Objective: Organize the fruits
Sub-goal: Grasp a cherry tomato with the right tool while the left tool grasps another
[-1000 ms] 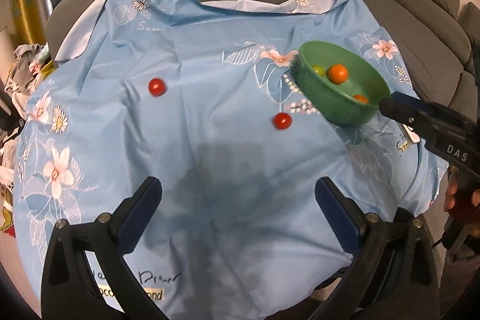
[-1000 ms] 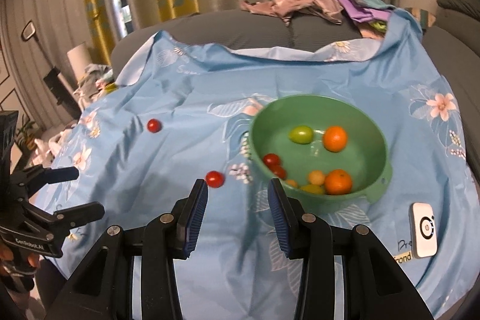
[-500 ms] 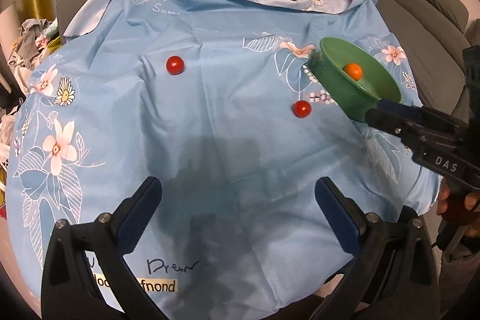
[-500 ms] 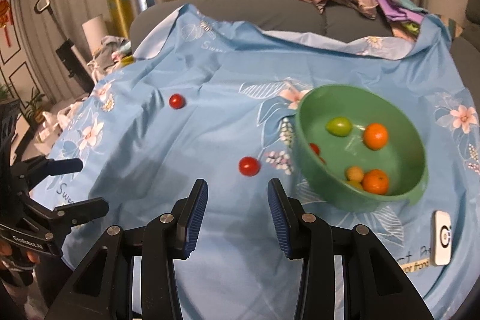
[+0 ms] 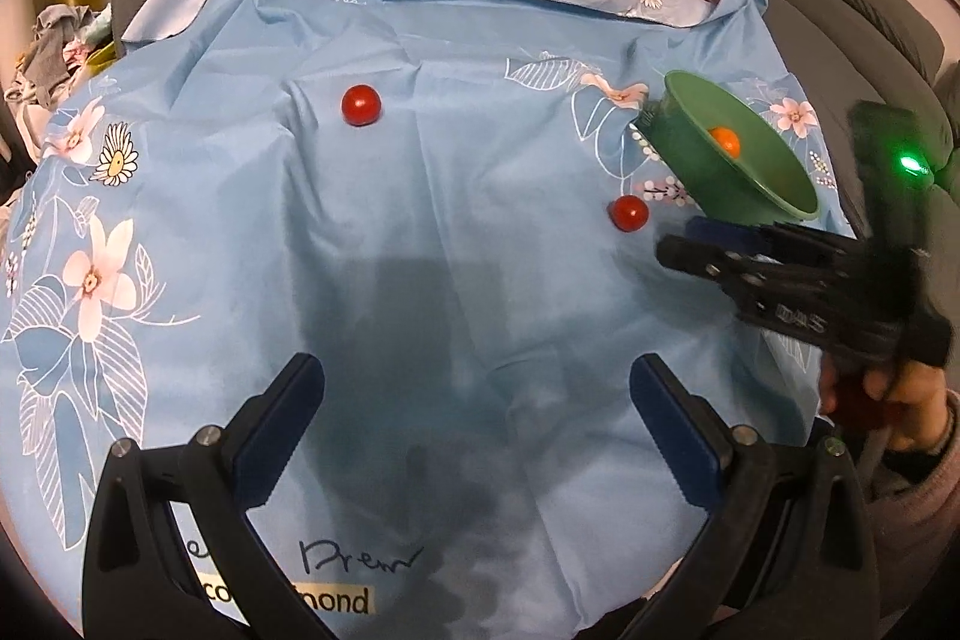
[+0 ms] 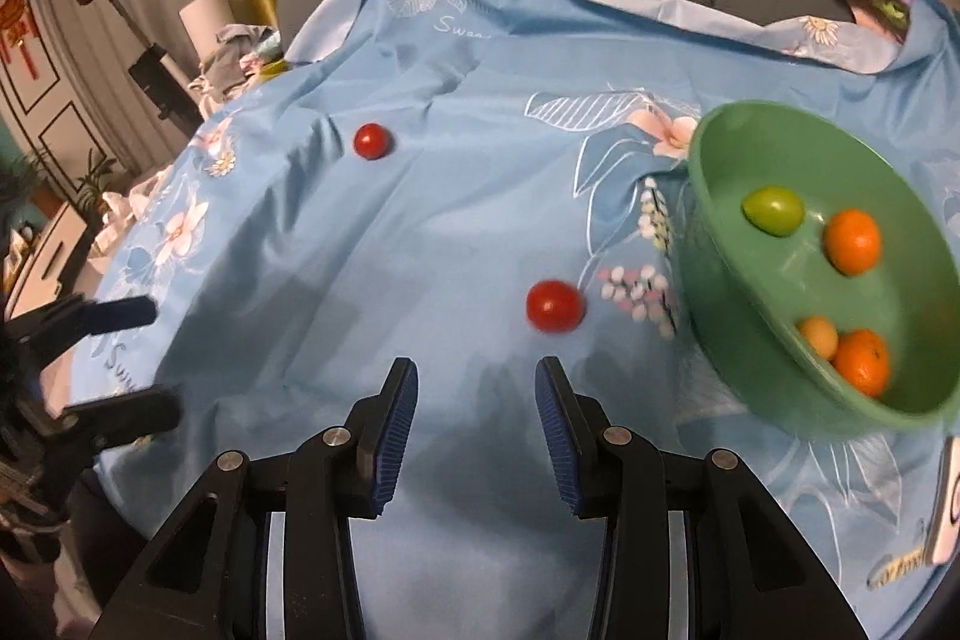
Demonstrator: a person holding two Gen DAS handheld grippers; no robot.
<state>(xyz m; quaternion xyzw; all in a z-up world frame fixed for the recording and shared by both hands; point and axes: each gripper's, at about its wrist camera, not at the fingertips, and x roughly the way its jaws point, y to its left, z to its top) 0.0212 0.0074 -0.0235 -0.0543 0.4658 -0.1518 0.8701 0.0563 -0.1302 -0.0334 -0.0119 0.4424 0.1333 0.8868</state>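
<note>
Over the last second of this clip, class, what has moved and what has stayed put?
Both grippers have come closer to the blue cloth. The right gripper, open and empty, has neared the red tomato beside the green bowl. The left gripper, open wide, has taken hold of nothing. Unchanged: the two tomatoes, including the far tomato, the bowl and the fruit in it.
</note>
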